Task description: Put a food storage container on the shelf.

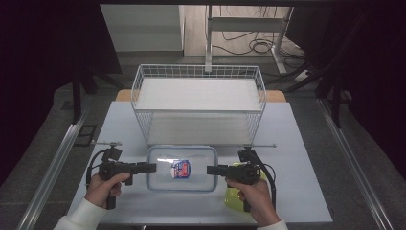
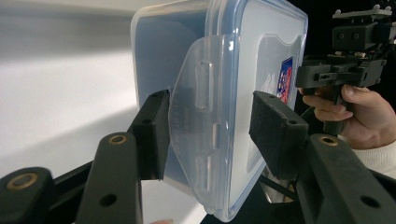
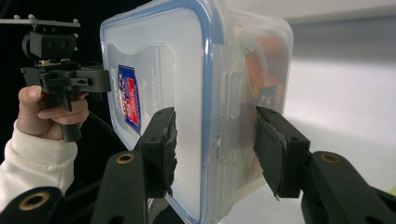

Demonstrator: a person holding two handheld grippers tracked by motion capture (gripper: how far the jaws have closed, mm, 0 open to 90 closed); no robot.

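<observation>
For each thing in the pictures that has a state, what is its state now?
Plastic container: lid on, side latch folded down, held between both grippers.
Left gripper: shut on the container's left end.
Right gripper: shut on its right end.
Wire basket: upright, nothing inside.

Clear plastic food container point(image 1: 181, 168), rectangular with rounded corners, lid on and rimmed in blue. Red, white and blue sticker point(image 1: 180, 168) centred on the lid. Lid facing up in the high view, long sides running left to right, just in front of the wire basket point(image 1: 198, 103). Clip flap at each short end folded down against the wall. Clamped at both short ends between lid and base. Something orange visible through the wall in the right gripper view.
</observation>
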